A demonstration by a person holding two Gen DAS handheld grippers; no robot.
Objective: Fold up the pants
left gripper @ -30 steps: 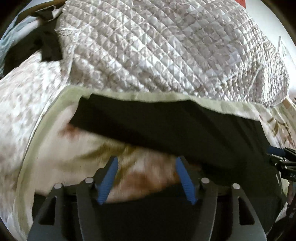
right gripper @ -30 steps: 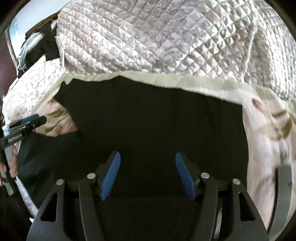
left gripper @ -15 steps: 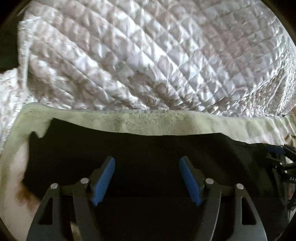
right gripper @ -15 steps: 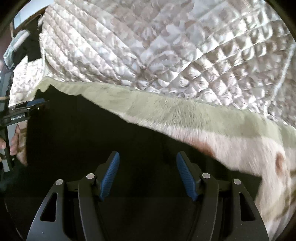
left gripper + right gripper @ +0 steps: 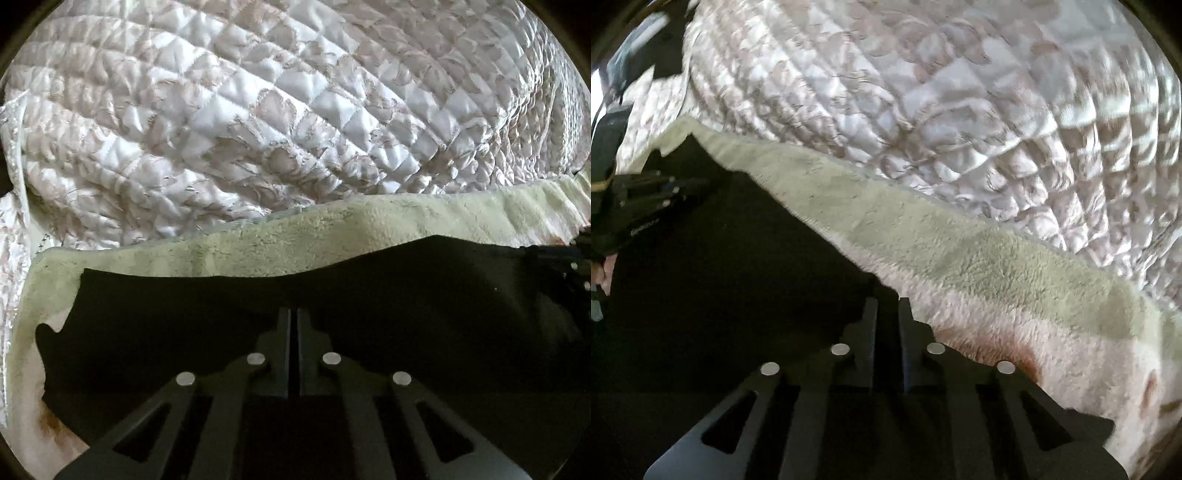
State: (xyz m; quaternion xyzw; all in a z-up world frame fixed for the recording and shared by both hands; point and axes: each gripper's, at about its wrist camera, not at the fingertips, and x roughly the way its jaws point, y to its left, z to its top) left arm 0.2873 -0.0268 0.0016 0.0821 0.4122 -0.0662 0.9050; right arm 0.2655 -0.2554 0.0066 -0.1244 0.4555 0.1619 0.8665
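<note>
The black pants (image 5: 184, 314) lie flat on a fleece blanket on the bed. My left gripper (image 5: 293, 314) has its jaws closed on the pants fabric near their far edge. In the right wrist view the pants (image 5: 720, 277) fill the lower left, and my right gripper (image 5: 888, 302) is shut on their far right edge. The left gripper (image 5: 661, 192) also shows at the far left of that view. The cloth between the pads is dark and hard to make out.
A pale green and cream fleece blanket (image 5: 332, 236) lies under the pants and also shows in the right wrist view (image 5: 960, 266). A bulky white quilted comforter (image 5: 277, 110) rises just behind it.
Both grippers moved forward and down to the pants' far edge and closed from wide open to shut. The blue pads are no longer visible.
</note>
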